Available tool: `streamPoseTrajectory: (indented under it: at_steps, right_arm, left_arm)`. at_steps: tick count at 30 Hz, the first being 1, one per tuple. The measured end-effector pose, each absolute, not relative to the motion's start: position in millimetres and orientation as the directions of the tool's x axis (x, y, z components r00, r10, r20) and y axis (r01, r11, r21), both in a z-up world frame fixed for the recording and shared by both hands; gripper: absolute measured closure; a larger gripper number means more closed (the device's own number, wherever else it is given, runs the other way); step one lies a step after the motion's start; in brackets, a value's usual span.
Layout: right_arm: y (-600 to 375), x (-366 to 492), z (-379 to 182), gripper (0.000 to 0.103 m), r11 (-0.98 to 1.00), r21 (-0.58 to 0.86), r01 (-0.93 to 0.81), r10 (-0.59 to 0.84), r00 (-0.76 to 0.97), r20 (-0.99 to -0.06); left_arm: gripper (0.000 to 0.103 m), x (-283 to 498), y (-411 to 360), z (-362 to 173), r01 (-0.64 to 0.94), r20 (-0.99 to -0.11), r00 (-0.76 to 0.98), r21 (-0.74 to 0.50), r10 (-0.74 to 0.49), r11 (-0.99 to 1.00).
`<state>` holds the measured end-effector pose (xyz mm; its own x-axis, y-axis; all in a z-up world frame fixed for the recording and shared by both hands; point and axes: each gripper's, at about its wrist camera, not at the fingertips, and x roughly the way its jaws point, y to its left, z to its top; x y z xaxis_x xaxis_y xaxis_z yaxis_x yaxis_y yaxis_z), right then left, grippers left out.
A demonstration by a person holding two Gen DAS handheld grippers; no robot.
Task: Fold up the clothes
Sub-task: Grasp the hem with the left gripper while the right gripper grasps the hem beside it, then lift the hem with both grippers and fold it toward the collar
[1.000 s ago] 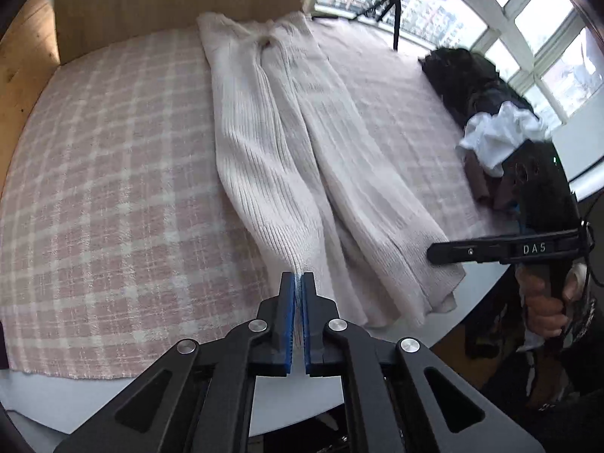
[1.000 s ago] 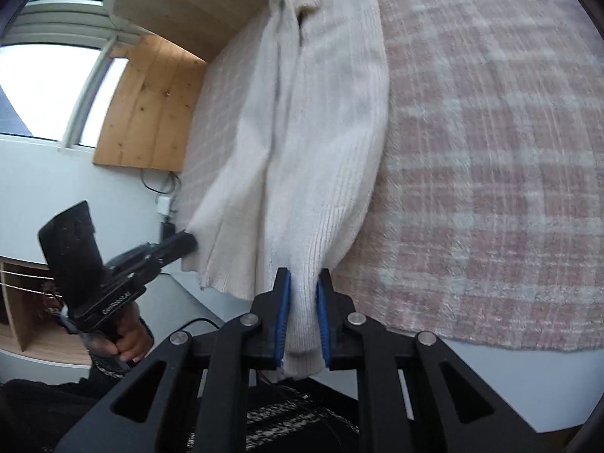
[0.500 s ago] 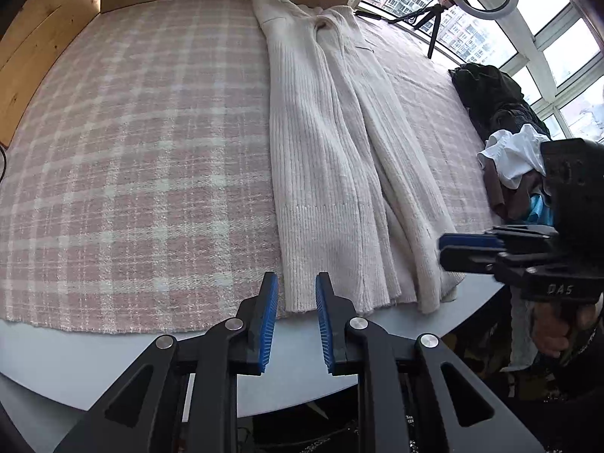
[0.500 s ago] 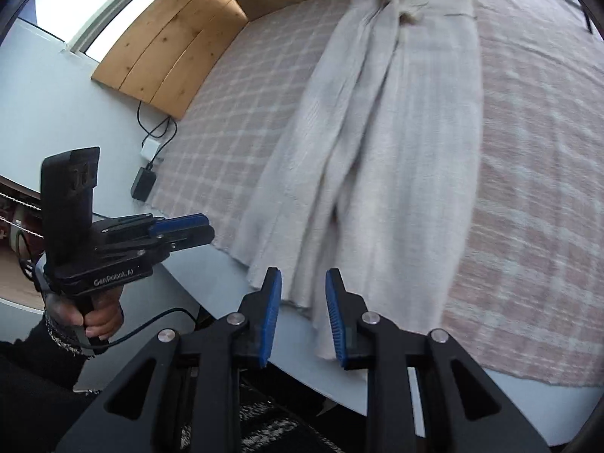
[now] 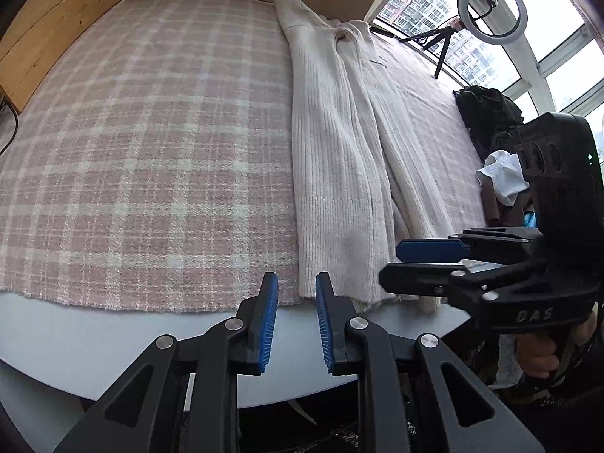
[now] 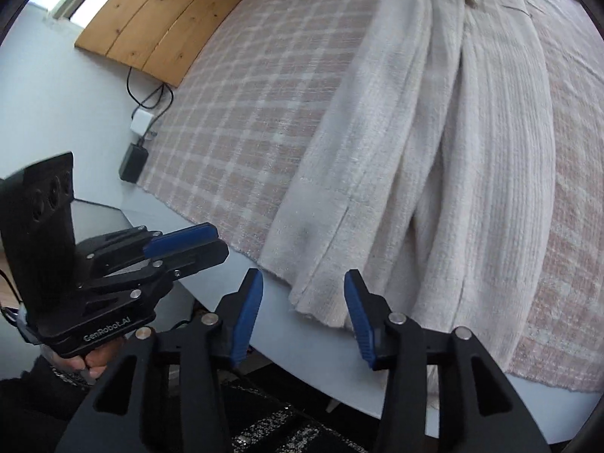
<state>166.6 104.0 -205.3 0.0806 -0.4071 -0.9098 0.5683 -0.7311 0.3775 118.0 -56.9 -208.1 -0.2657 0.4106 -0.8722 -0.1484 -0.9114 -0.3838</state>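
A long cream ribbed knit garment [image 5: 339, 143] lies flat on the pink plaid cloth [image 5: 151, 132], its hem at the near edge; it also shows in the right wrist view [image 6: 434, 143]. My left gripper [image 5: 296, 324] is open and empty, just short of the hem's left corner. My right gripper [image 6: 304, 313] is open wide and empty, in front of the hem. In the left wrist view the right gripper [image 5: 426, 260] hovers by the hem's right part. In the right wrist view the left gripper [image 6: 185, 245] sits off the table's left edge.
The plaid cloth covers a white table [image 5: 113, 336] with a rounded near edge. A pile of dark and white clothes [image 5: 494, 143] lies at the right. A ring light on a tripod [image 5: 487, 3] stands by the window. Wooden panels [image 6: 158, 22] line the far side.
Both grippers let go of the garment's hem and opened. The garment now lies flat on the cloth, and both grippers have drawn back to the near edge.
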Motion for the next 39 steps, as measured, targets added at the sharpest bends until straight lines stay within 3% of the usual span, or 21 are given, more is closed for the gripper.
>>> streamPoseTrajectory:
  at_steps: [2,3,4,8,13,15,20,22,23,24,25,27,28,32,35,37,39]
  right_arm:
    - [95.8,166.4,-216.7,0.06,-0.764,0.274,0.584,-0.314,0.035,-0.949]
    - [94.1,165.9,-221.9,0.083,-0.768,0.26,0.585,-0.296,0.034,-0.954]
    - [98.0,163.5,-221.7,0.09,-0.767,0.297,0.569,-0.325,0.055,-0.944]
    - [133.0,145.1,-202.0,0.093,-0.74,0.506,0.442,-0.514,0.113,-0.85]
    - [153.4,134.1,-233.3,0.093,-0.756,0.541,0.368,-0.511,0.185,-0.839]
    - [156.7,134.6,-243.0,0.087,-0.749,0.578,0.324,-0.536,0.217,-0.816]
    - [184.4,135.0,-231.7,0.087,-0.774,0.549,0.314,-0.528,0.157,-0.834]
    - [202.1,135.0,-217.8,0.08,-0.787,0.531,0.315,-0.529,0.1,-0.843]
    - [210.3,135.5,-212.0,0.068,-0.806,0.499,0.32,-0.509,0.056,-0.859]
    - [218.1,136.2,-207.3,0.053,-0.832,0.45,0.325,-0.475,0.004,-0.88]
    - [225.8,136.9,-202.6,0.048,-0.856,0.401,0.328,-0.438,-0.048,-0.898]
    - [238.8,138.3,-201.5,0.046,-0.891,0.312,0.331,-0.364,-0.109,-0.925]
    - [245.0,138.5,-204.6,0.046,-0.887,0.338,0.315,-0.384,-0.095,-0.919]
    - [255.4,138.7,-225.6,0.046,-0.872,0.411,0.266,-0.434,-0.032,-0.901]
    - [249.2,143.5,-235.3,0.047,-0.861,0.413,0.298,-0.439,-0.024,-0.898]
    - [244.2,146.1,-237.5,0.056,-0.842,0.439,0.314,-0.463,-0.003,-0.886]
    - [238.1,149.1,-238.9,0.06,-0.833,0.438,0.339,-0.466,-0.002,-0.885]
  left_arm:
    - [0.085,117.9,-56.2,-206.4,-0.162,-0.869,-0.27,-0.385,0.416,-0.909]
    - [0.085,117.6,-55.2,-205.7,-0.17,-0.867,-0.272,-0.384,0.418,-0.907]
    - [0.085,117.3,-53.8,-205.1,-0.179,-0.865,-0.273,-0.384,0.421,-0.906]
    - [0.085,113.2,-43.9,-204.4,-0.211,-0.85,-0.263,-0.412,0.457,-0.886]
    - [0.076,102.0,-19.8,-211.4,-0.263,-0.836,-0.217,-0.447,0.504,-0.855]
    - [0.073,97.5,-8.4,-217.4,-0.287,-0.834,-0.179,-0.463,0.522,-0.839]
    - [0.073,97.2,17.7,-238.8,-0.312,-0.877,-0.126,-0.408,0.463,-0.858]
    - [0.074,99.1,27.2,-240.5,-0.33,-0.887,-0.127,-0.383,0.443,-0.862]
    - [0.074,99.5,31.5,-239.4,-0.341,-0.89,-0.131,-0.372,0.436,-0.863]
    - [0.077,99.3,32.8,-239.0,-0.343,-0.893,-0.133,-0.366,0.43,-0.865]
    - [0.083,98.9,33.3,-238.9,-0.344,-0.895,-0.134,-0.361,0.425,-0.867]
    - [0.095,98.2,34.3,-238.7,-0.345,-0.899,-0.136,-0.35,0.416,-0.871]
    - [0.1,98.0,32.2,-238.0,-0.346,-0.901,-0.139,-0.345,0.411,-0.873]
    - [0.1,96.9,21.2,-235.7,-0.339,-0.906,-0.155,-0.325,0.393,-0.883]
    - [0.095,96.4,14.5,-233.6,-0.313,-0.907,-0.146,-0.335,0.394,-0.889]
    - [0.069,97.0,20.0,-233.0,-0.333,-0.906,-0.141,-0.337,0.4,-0.881]
    - [0.064,98.2,30.2,-234.6,-0.367,-0.907,-0.133,-0.329,0.399,-0.87]
